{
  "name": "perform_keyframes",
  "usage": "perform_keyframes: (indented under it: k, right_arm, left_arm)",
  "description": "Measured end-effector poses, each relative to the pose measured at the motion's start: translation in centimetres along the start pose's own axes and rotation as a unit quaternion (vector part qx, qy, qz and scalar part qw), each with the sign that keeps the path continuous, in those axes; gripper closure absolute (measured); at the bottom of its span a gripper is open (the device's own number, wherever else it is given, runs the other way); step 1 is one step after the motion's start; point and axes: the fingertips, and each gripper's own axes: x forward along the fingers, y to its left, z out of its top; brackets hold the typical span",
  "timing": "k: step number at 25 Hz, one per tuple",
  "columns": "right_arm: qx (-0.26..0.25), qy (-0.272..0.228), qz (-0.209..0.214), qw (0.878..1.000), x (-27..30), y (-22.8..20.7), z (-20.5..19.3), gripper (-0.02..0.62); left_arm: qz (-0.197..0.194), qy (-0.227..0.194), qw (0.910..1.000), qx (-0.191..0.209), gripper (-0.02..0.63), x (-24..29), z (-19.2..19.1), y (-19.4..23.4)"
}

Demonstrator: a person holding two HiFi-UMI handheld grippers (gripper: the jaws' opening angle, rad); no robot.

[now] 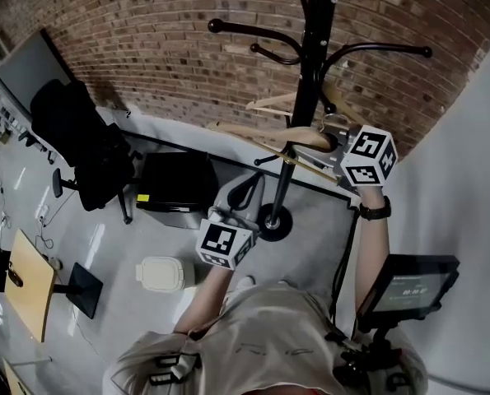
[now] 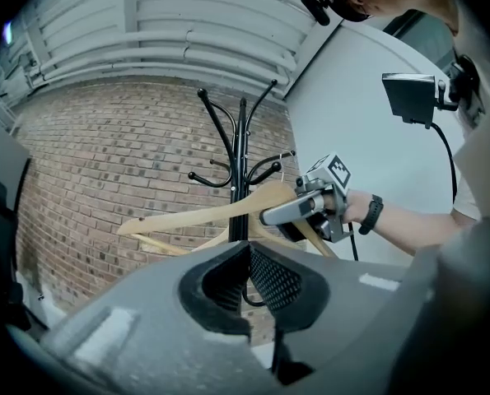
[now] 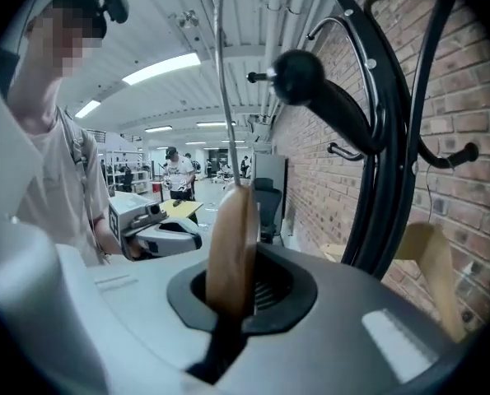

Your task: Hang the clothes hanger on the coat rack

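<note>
Our right claw [image 3: 235, 296] is clamped on the wooden hanger [image 3: 232, 237] at its neck. That leaves the wire hook [image 3: 220, 81] free, up beside a peg [image 3: 298, 76] of the rack [image 3: 393, 138]. Our left claw [image 2: 245, 252], closed and empty, sits lower, out of the way.

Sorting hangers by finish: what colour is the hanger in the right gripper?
The hanger is pale natural wood; the left gripper view shows it best.

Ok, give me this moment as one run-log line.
right gripper: shut on wooden hanger | wooden hanger: held up beside coat rack, not seen hooked on | left gripper: shut, empty
</note>
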Motion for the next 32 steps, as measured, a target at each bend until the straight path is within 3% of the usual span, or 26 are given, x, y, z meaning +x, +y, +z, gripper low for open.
perform_keyframes:
  k: [8, 15, 20, 26, 29, 32]
  right_arm:
    - [0.044, -0.007, 0.054, 0.998, 1.0, -1.2, 0.0, 0.591]
    - [0.057, 0.017, 0.054, 0.997, 2.8, -0.8, -2.6, 0.591]
    - [0.071, -0.036, 0.077, 0.994, 1.6, -0.8, -0.3, 0.591]
    - [0.106, -0.045, 0.085, 0.99, 2.2, -1.9, -0.1, 0.591]
    - [0.132, -0.056, 0.073, 0.987, 2.6, -2.4, -0.7, 0.591]
    - [0.127, -0.062, 0.019, 0.99, 2.6, -3.3, -1.7, 0.591]
  left_arm:
    - [0.03, 0.007, 0.9995, -0.004, 0.604, -1.5, -0.6, 0.3]
    - [0.04, 0.023, 0.9989, -0.011, 0.604, -2.4, -2.0, 0.4]
    - [0.045, 0.028, 0.9985, -0.011, 0.604, -2.8, -2.3, 0.6]
    - [0.049, 0.029, 0.9983, -0.013, 0.604, -3.2, -2.5, 0.8]
    - [0.051, 0.032, 0.9981, -0.014, 0.604, -3.4, -2.6, 1.1]
    - [0.053, 0.032, 0.998, -0.008, 0.604, -3.7, -2.9, 1.5]
